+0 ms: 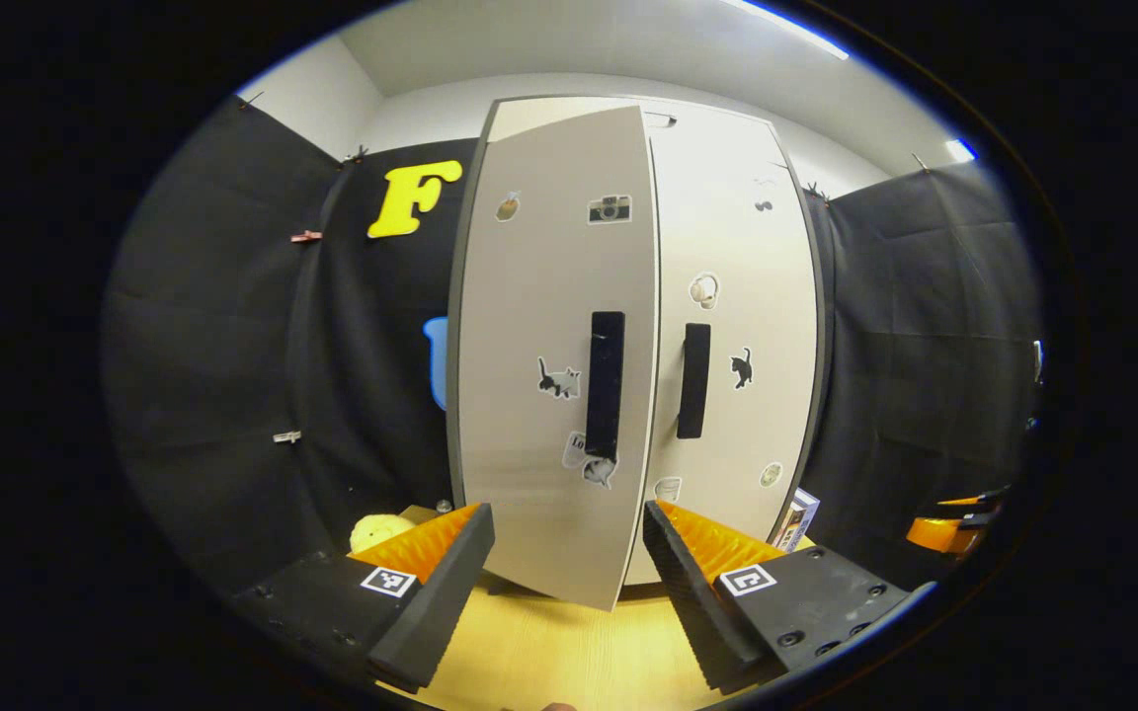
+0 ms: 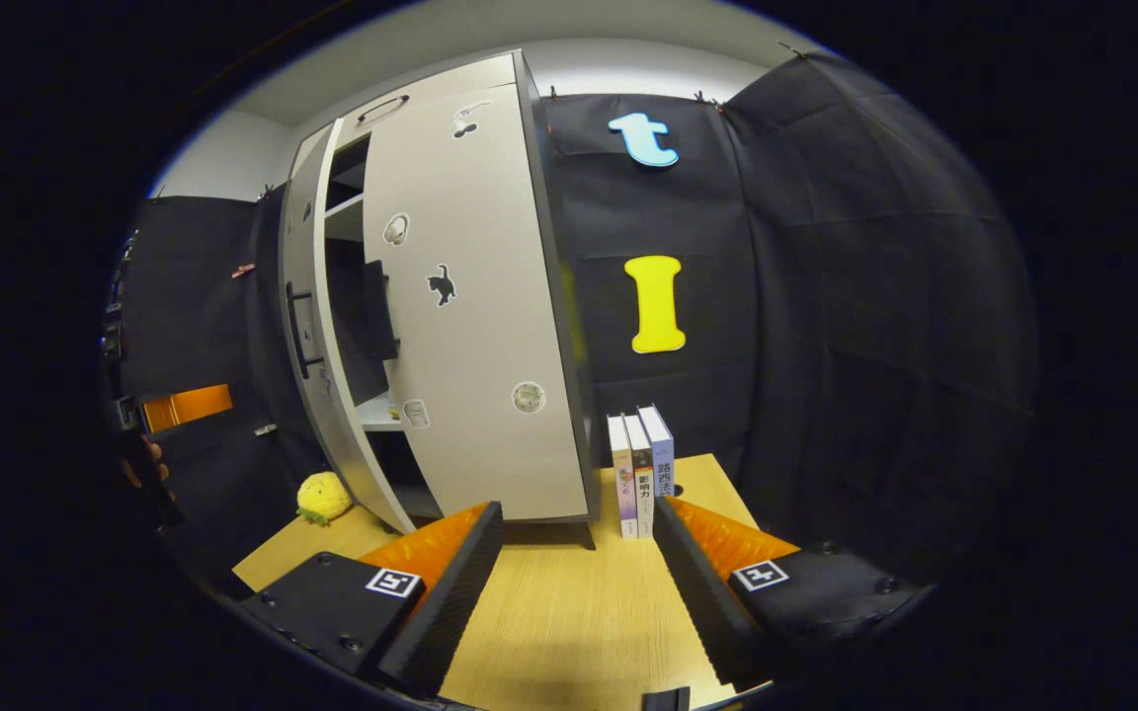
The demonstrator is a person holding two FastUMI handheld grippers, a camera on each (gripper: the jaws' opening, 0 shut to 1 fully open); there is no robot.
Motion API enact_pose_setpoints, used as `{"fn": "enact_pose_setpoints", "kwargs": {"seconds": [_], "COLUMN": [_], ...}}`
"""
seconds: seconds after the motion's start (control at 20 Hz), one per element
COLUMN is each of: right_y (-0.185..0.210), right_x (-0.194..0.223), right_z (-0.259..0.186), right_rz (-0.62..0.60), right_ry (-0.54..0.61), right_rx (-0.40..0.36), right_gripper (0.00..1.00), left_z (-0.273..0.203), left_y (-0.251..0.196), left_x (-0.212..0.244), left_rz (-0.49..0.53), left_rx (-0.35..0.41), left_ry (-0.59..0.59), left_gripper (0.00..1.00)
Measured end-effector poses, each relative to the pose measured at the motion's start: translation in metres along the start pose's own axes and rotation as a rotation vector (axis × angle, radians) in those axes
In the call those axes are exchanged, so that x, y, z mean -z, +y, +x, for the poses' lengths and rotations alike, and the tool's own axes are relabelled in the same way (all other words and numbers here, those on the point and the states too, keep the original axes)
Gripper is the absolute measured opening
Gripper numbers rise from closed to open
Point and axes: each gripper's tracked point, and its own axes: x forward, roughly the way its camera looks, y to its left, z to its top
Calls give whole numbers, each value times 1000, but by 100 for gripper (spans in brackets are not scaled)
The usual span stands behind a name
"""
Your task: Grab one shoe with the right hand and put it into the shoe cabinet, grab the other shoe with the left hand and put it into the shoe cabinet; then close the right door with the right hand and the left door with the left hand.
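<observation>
The white shoe cabinet (image 1: 569, 114) stands on the wooden table. Its left door (image 1: 549, 296) hangs partly open, swung out toward me, with a black handle (image 1: 606, 385). The right door (image 1: 737, 296) lies flush against the cabinet. My left gripper (image 1: 566, 513) is open just in front of the left door's lower edge, touching nothing. In the right gripper view the ajar left door (image 2: 304, 296) shows edge-on, with dark shelves (image 2: 371, 410) behind the gap. My right gripper (image 2: 579, 507) is open and empty over the table, in front of the right door (image 2: 470, 316).
A yellow plush toy (image 2: 322, 497) lies left of the cabinet. Three books (image 2: 640, 474) stand upright at its right side. The wooden table (image 2: 569, 612) spreads in front. The other gripper (image 2: 184, 407), held by a hand, shows far left.
</observation>
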Motion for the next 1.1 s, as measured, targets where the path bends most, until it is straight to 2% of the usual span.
{"fn": "enact_pose_setpoints", "kwargs": {"seconds": [0.15, 0.45, 0.65, 0.8, 0.95, 1.1], "right_y": [16, 65, 89, 106, 107, 115], "right_x": [-9, -18, -3, 11, 12, 24], "right_z": [-5, -38, -63, -79, -96, -105], "right_rz": [-16, 8, -6, -12, -36, -21], "right_ry": [-20, -88, -115, -95, -116, -102], "right_rx": [-43, 4, 27, 11, 36, 39], "right_gripper": [99, 99, 98, 99, 98, 99], "left_z": [-29, -59, -85, -100, -113, -122], "left_y": [8, 37, 51, 61, 66, 66], "left_x": [7, -5, 4, 28, 38, 51], "left_rz": [12, -11, -43, -24, 17, 13], "left_rx": [-42, 8, 36, 30, 29, 43], "left_ry": [1, -32, -83, -41, -19, 2], "left_gripper": [95, 94, 95, 95, 95, 95]}}
